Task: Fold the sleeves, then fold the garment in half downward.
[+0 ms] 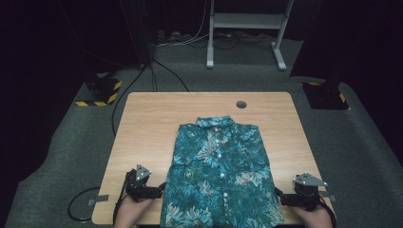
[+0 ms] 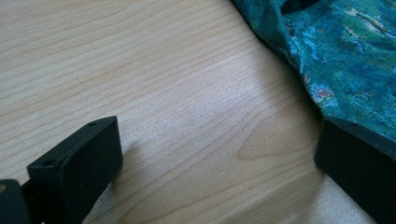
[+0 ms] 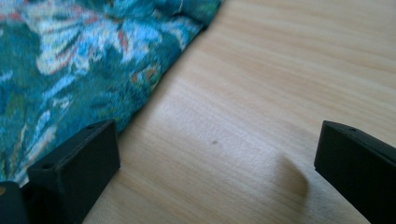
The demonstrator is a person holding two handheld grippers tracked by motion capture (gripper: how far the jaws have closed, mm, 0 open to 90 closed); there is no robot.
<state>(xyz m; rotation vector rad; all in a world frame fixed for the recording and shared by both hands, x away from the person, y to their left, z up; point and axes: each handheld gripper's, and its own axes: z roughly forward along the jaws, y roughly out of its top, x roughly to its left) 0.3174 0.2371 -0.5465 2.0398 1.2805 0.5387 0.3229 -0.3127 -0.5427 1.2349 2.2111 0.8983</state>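
A teal floral button-up shirt [image 1: 218, 166] lies folded on the wooden table [image 1: 147, 123], collar away from me, its hem hanging over the near edge. My left gripper [image 1: 161, 189] rests low at the shirt's left side, open, one jaw at the cloth's edge. In the left gripper view the shirt [image 2: 345, 60] fills the upper right, with bare wood between the jaws of the gripper [image 2: 217, 163]. My right gripper [image 1: 279, 195] sits at the shirt's right side, open. The right gripper view has the shirt [image 3: 79, 65] at upper left, beside the left jaw of that gripper [image 3: 217, 161].
A round grommet hole [image 1: 241, 104] marks the table's far side. Beyond the table stand a white metal frame [image 1: 247, 28] and cables on grey carpet. Black bases with yellow-striped edges [image 1: 100, 92] sit at far left and far right. Bare wood flanks the shirt.
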